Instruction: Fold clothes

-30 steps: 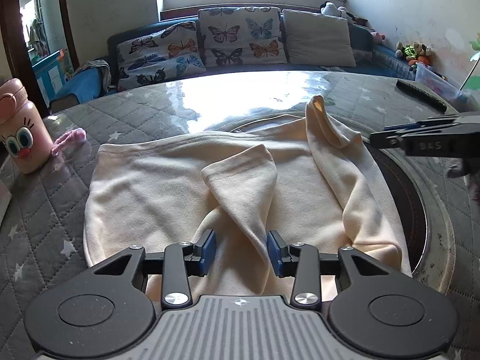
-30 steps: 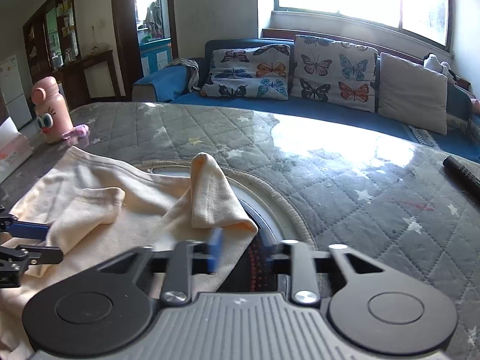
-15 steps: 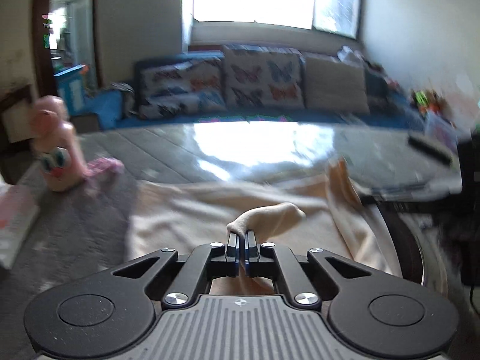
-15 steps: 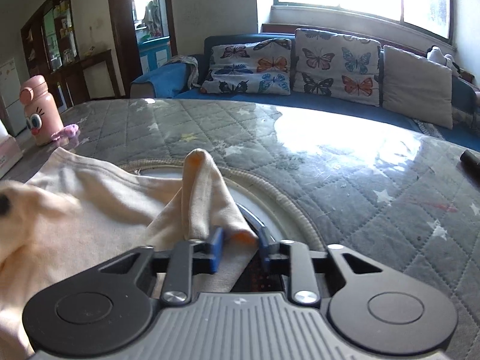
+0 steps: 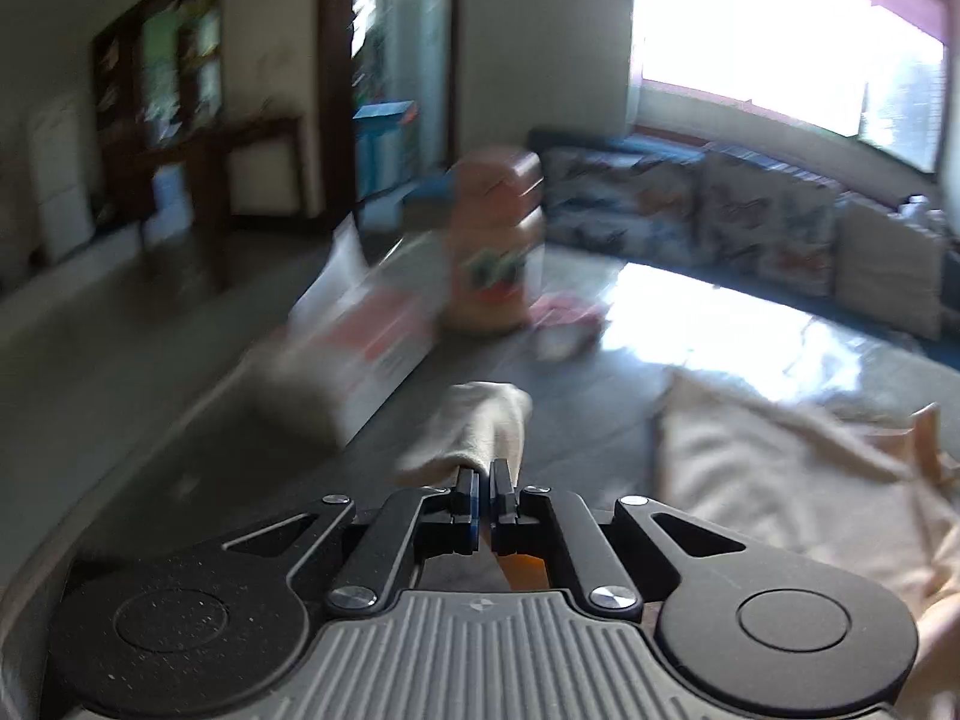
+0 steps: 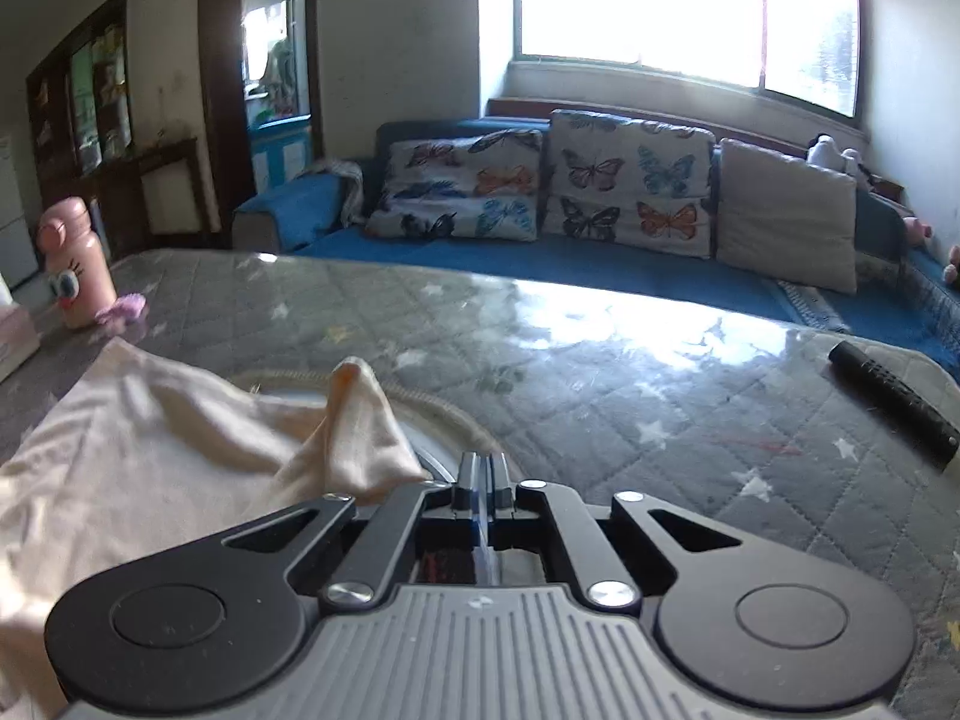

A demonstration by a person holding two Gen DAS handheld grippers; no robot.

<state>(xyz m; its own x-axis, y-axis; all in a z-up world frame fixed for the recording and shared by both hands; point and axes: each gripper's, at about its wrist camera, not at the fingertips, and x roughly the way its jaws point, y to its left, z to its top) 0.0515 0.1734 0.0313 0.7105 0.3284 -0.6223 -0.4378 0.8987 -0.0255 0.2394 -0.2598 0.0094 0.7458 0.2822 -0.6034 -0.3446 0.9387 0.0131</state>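
on the quilted table (image 6: 600, 396) the cream garment (image 6: 138, 456) lies rumpled, each hand-held gripper clamping a fold.

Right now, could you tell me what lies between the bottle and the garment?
A small purple item beside the bottle, just beyond the garment, seen in the right view.

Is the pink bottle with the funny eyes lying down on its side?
No, the pink bottle stands upright on the quilted table, by the far edge.
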